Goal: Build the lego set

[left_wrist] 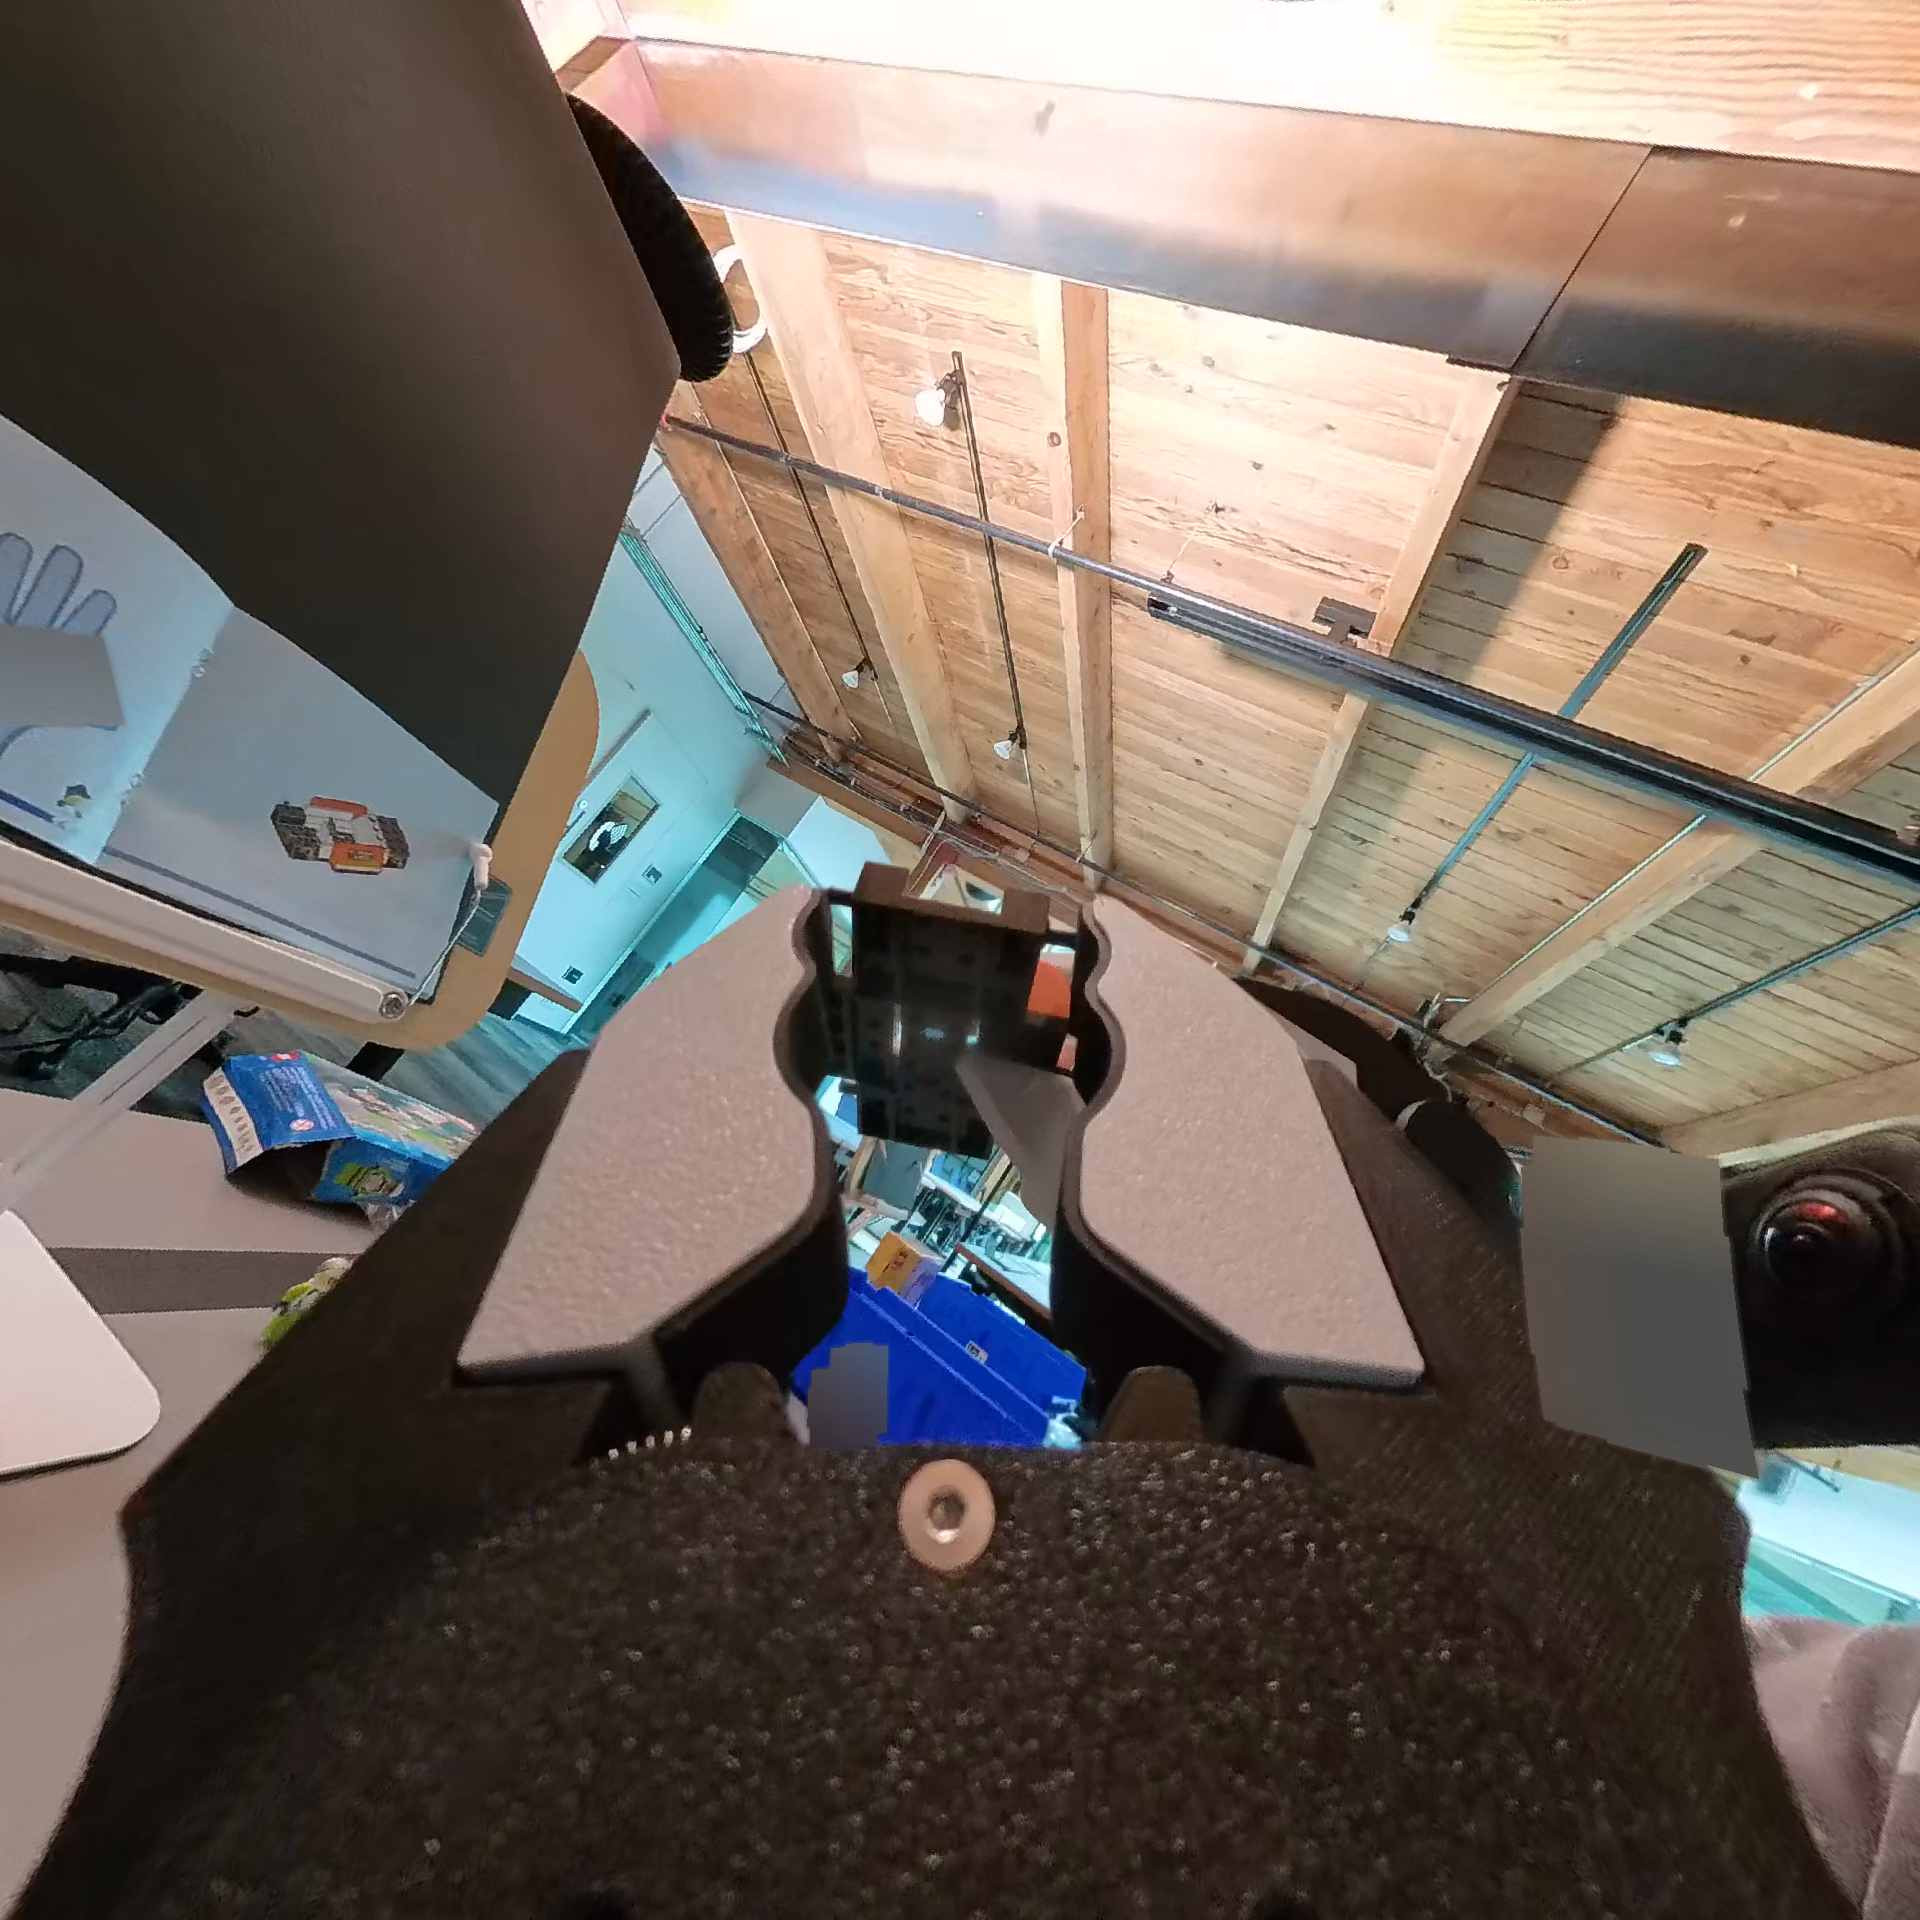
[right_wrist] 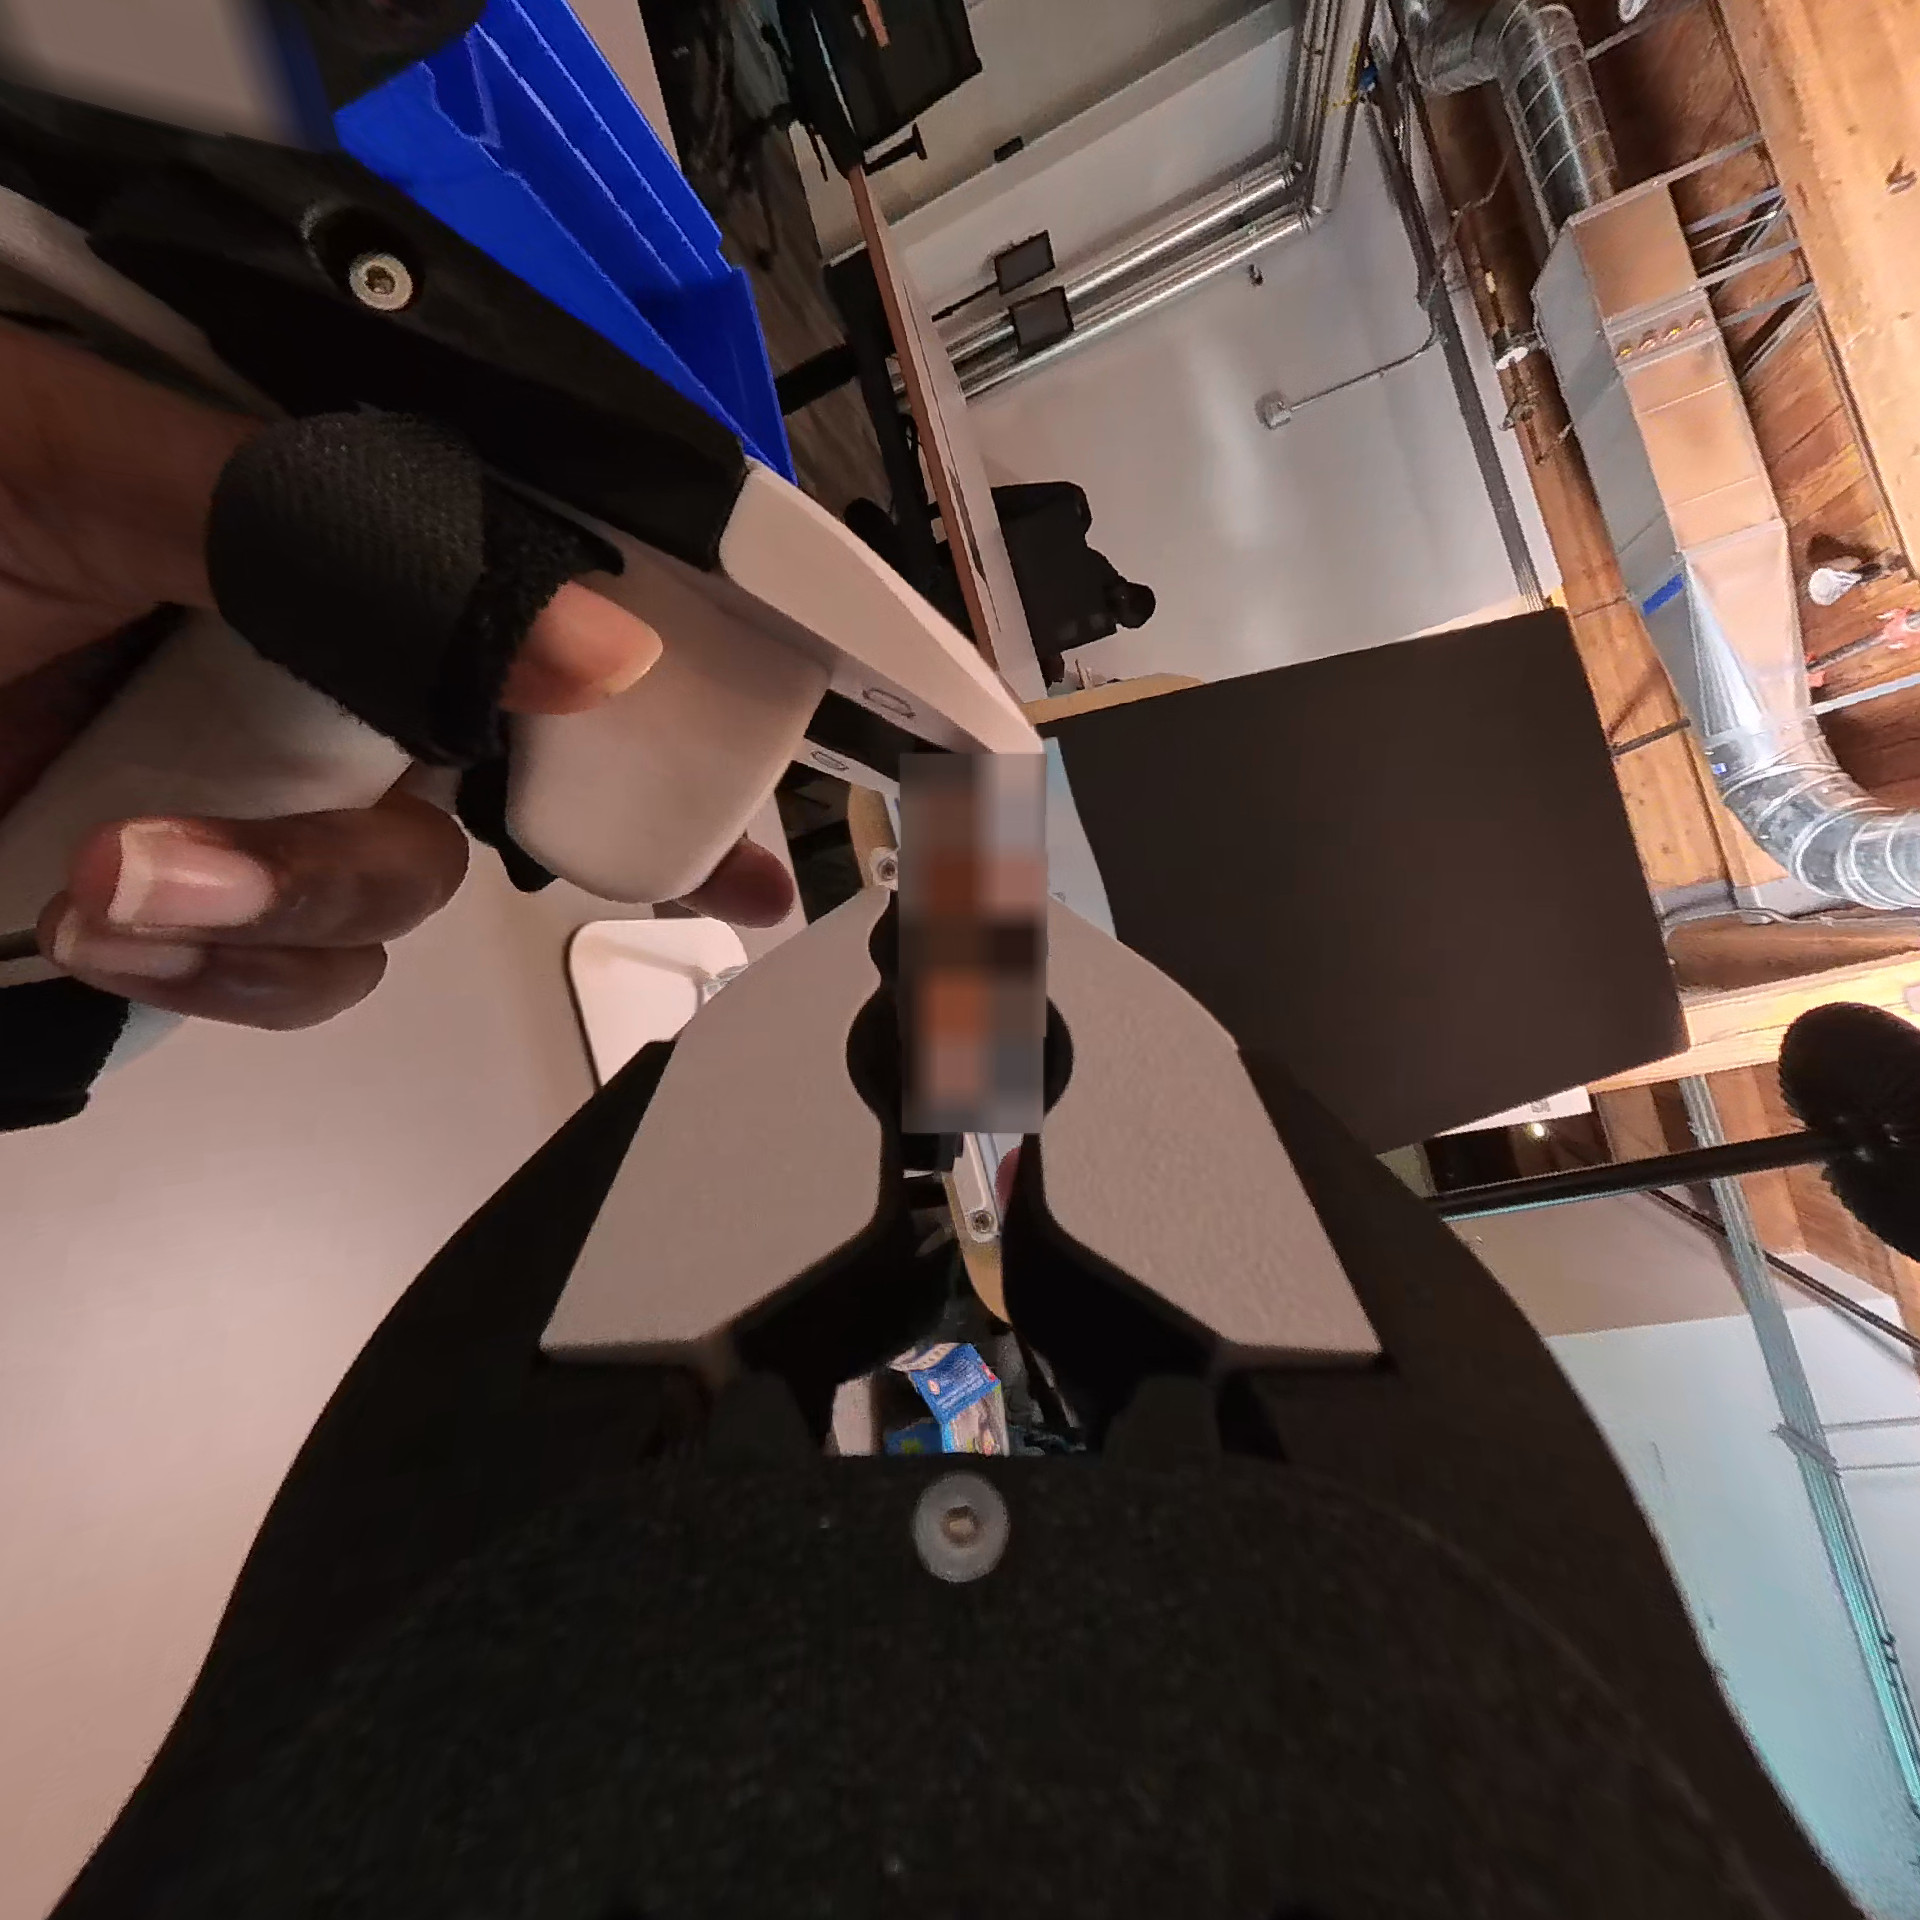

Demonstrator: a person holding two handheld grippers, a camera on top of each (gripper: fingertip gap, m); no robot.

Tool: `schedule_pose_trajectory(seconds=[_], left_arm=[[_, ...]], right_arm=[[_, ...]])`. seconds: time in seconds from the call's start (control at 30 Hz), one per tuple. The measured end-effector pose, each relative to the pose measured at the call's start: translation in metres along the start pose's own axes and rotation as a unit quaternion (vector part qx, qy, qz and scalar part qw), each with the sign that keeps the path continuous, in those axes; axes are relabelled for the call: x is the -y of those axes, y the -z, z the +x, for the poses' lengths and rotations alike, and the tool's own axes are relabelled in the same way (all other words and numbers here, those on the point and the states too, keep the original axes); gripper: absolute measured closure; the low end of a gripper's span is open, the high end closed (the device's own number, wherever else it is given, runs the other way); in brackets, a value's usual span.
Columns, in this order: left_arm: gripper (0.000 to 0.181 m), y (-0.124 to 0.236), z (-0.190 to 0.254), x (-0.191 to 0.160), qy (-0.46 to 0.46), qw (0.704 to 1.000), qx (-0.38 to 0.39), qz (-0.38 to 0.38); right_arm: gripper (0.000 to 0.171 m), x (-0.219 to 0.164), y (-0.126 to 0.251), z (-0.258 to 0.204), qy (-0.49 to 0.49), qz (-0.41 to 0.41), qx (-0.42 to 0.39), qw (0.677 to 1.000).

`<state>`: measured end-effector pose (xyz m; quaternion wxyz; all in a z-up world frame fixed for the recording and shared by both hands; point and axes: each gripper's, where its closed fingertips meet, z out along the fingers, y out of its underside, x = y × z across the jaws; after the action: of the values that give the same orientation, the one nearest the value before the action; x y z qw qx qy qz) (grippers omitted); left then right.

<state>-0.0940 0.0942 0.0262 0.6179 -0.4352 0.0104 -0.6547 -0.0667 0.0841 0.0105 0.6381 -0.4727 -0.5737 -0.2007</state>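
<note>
My left gripper (left_wrist: pixel 945 940) points up toward the ceiling and is shut on a small black lego assembly (left_wrist: pixel 925 1023) with an orange part on its right side. A grey finger of the right gripper (left_wrist: pixel 1023 1127) touches the assembly from below. In the right wrist view my right gripper (right_wrist: pixel 971 935) has its jaws narrowly closed around the same assembly, which a mosaic patch mostly hides; only a black bit (right_wrist: pixel 928 1151) shows. The left gripper (right_wrist: pixel 727 582), held by a hand (right_wrist: pixel 239 894), reaches the assembly from the upper left.
An instruction page on a stand (left_wrist: pixel 312 821) sits at left under a black panel (left_wrist: pixel 312 312). A blue lego box (left_wrist: pixel 312 1132) lies on the grey table (left_wrist: pixel 156 1226). A blue bin (left_wrist: pixel 935 1361) is beyond the grippers and also shows in the right wrist view (right_wrist: pixel 582 208).
</note>
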Motion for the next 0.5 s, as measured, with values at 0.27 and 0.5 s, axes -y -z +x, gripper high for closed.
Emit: schedule_pose_trajectory(seconds=[0.27,0.5], left_arm=[[0.139,0.003,-0.020,-0.043,-0.072,0.983,0.024,-0.168],[0.140,0.006,-0.031,-0.090,-0.151,0.932,0.012,-0.329]], right_arm=[[0.155,-0.037,0.008,-0.014,0.092,-0.024,0.039,0.995],[0.155,-0.069,0.025,-0.028,0.169,-0.042,0.051,0.983]])
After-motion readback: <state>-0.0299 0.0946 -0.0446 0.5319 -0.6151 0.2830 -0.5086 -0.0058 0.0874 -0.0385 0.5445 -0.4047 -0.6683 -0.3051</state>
